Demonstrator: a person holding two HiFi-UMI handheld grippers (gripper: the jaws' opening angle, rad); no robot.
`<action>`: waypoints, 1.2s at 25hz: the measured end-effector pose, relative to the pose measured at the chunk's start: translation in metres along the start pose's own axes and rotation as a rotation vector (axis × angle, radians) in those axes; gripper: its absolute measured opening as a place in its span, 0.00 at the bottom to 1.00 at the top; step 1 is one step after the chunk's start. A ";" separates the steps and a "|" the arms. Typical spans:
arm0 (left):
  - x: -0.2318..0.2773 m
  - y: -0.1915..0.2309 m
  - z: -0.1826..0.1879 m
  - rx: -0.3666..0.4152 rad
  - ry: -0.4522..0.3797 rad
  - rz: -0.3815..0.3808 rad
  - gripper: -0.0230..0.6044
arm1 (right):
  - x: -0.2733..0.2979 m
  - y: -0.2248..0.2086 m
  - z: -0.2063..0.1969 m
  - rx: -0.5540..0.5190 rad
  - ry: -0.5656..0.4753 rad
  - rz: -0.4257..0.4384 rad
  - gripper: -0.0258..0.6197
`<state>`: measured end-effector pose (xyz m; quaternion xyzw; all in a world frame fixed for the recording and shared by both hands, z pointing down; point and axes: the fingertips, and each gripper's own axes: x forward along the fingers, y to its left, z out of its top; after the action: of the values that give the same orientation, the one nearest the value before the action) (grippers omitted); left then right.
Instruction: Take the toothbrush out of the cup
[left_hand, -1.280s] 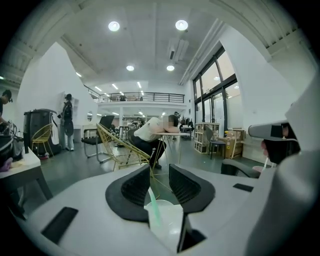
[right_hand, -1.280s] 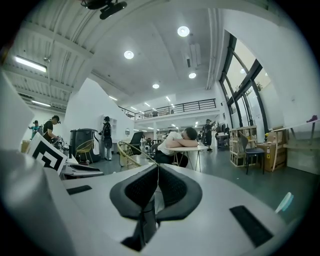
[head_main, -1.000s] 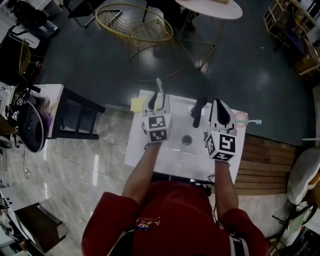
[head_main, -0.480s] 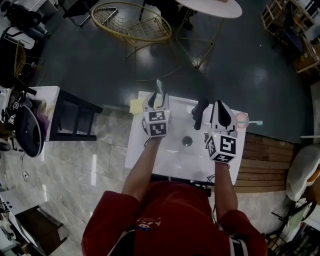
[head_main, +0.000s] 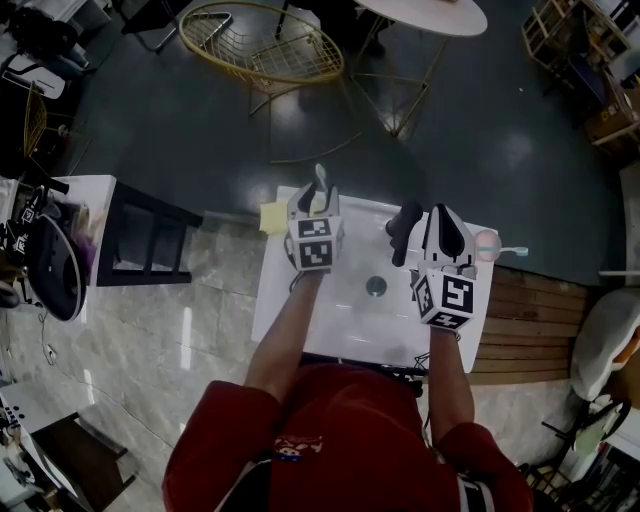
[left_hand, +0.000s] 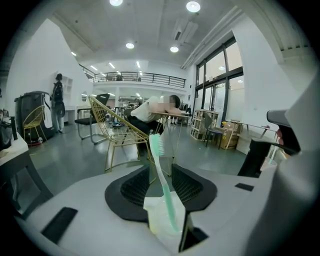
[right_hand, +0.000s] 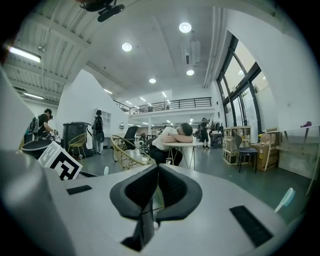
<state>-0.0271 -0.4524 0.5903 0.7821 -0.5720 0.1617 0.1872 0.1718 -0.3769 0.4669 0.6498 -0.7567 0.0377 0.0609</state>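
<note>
Now the left tongs (left_hand: 162, 180) stand wide apart on either side of a clear cup (left_hand: 160, 222) with a green toothbrush (left_hand: 159, 167) leaning inside it, while the right tongs (right_hand: 156, 187) are closed together, empty.

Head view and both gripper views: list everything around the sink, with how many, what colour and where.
sink: one, white, centre
drain: one, metal, middle of the basin
faucet: one, black, back of the sink
cup: one, clear, between the left gripper's jaws
toothbrush: one, green, standing in that cup
yellow pad: one, yellow, sink's back left corner
pink round item: one, pink, sink's right edge, a pale brush sticking out of it
wire chair: one, gold, floor beyond the sink
round table: one, white, top edge
side table: one, black, left of the sink
left gripper: one, white, jaws open around the cup
right gripper: one, white, jaws shut, empty
</note>
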 end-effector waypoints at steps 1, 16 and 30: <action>0.001 0.000 0.000 0.003 0.001 -0.003 0.27 | 0.000 0.000 0.000 0.001 0.002 -0.002 0.08; 0.007 -0.002 0.002 0.004 0.009 -0.017 0.20 | 0.005 -0.003 -0.005 0.005 0.010 -0.011 0.08; 0.006 0.000 0.001 -0.019 0.012 -0.015 0.11 | 0.006 0.000 -0.007 -0.001 0.014 -0.003 0.08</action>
<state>-0.0248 -0.4583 0.5919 0.7836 -0.5664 0.1596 0.1992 0.1715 -0.3817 0.4743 0.6506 -0.7553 0.0417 0.0666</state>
